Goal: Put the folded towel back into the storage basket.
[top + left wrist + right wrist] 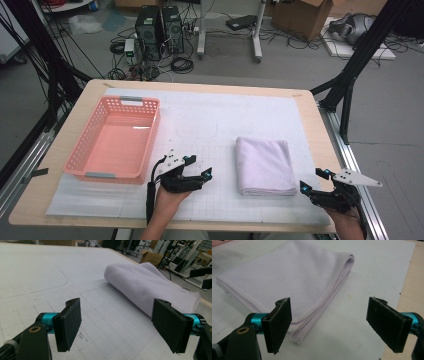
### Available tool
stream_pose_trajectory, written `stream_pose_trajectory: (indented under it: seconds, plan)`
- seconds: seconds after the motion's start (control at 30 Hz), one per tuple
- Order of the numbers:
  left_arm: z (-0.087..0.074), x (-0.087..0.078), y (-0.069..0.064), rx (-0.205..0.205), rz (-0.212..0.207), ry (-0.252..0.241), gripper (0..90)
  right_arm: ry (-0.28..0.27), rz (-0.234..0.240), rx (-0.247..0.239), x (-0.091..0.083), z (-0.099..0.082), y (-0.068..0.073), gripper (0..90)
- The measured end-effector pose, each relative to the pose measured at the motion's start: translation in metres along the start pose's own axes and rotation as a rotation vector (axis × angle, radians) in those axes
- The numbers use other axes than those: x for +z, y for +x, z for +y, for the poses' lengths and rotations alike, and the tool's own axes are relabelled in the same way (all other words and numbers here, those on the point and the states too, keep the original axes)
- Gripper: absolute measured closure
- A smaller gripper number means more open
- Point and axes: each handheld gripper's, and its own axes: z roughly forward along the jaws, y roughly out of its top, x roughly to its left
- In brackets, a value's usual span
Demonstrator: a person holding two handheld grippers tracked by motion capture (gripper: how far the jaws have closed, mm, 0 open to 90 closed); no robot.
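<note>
A folded pale lilac towel (265, 165) lies flat on the white gridded mat (210, 125), right of centre. My left gripper (199, 169) rests low near the front edge, left of the towel, jaws wide apart and empty. In the left gripper view the towel (150, 287) lies ahead and to the right of the open left gripper (120, 327). My right gripper (314, 181) sits at the towel's front right corner, open and empty. In the right gripper view the towel's stitched corner (297, 287) lies just beyond the open right gripper (332, 325), nearest its left jaw.
An empty pink plastic basket (82, 160) stands on the left of the mat. The wooden table edge (320, 125) runs along the right, with black frame legs beyond. Computers, cables and a cardboard box sit on the floor behind the table.
</note>
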Motion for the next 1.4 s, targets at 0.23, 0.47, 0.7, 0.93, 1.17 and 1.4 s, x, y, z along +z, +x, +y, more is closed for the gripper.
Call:
stream_pose_trajectory:
  seconds: [0.23, 0.47, 0.7, 0.93, 1.17, 1.4]
  plan:
    - [-0.001, 0.016, -0.005, 0.002, -0.015, 0.055, 20.2, 0.006, 0.003, 0.004, 0.0, -0.001, -0.001, 19.3]
    - [0.011, 0.04, -0.008, -0.021, -0.046, 0.052, 24.6, 0.012, 0.0, 0.007, 0.001, -0.001, -0.002, 19.3]
    - [0.022, 0.069, -0.019, -0.04, -0.077, 0.087, 24.1, 0.017, 0.0, 0.004, 0.001, -0.002, -0.002, 19.4]
    - [0.026, 0.106, -0.036, -0.056, -0.084, 0.167, 23.6, 0.021, 0.003, 0.0, 0.001, -0.002, -0.001, 19.3]
    - [0.017, 0.133, -0.043, -0.104, -0.068, 0.272, 22.3, 0.02, 0.007, -0.003, 0.002, -0.002, -0.001, 19.4]
    - [0.017, 0.136, -0.045, -0.114, -0.047, 0.313, 20.7, 0.025, 0.01, -0.003, 0.003, -0.003, -0.001, 19.4]
